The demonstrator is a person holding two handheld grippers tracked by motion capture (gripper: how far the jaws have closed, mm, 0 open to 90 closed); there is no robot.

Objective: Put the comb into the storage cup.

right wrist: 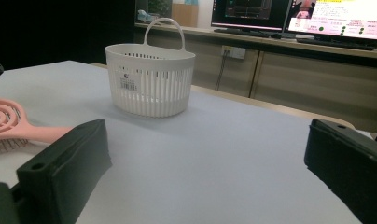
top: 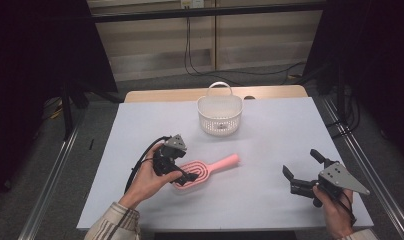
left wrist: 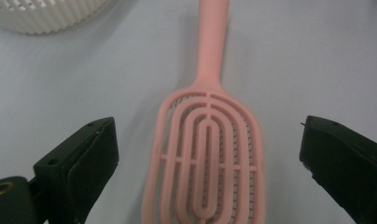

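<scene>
A pink vented hairbrush [top: 206,169] lies flat on the pale table [top: 275,135], its handle pointing right and slightly away. My left gripper [top: 186,175] hovers over the brush's oval head. In the left gripper view the head [left wrist: 207,154] sits between the wide-apart jaws of this gripper [left wrist: 206,127], which touch nothing. My right gripper [top: 300,163] is held open near the table's right front, empty. In the right gripper view its jaws [right wrist: 205,128] frame a white slotted basket [right wrist: 149,79] with a loop handle, and the brush [right wrist: 9,123] is at the left edge.
The basket [top: 220,114] stands upright at the table's far centre with a small item inside. Metal rails [top: 360,165] run along both table sides. Cables [top: 200,70] lie on the floor beyond. Monitors [right wrist: 336,18] stand on a counter behind.
</scene>
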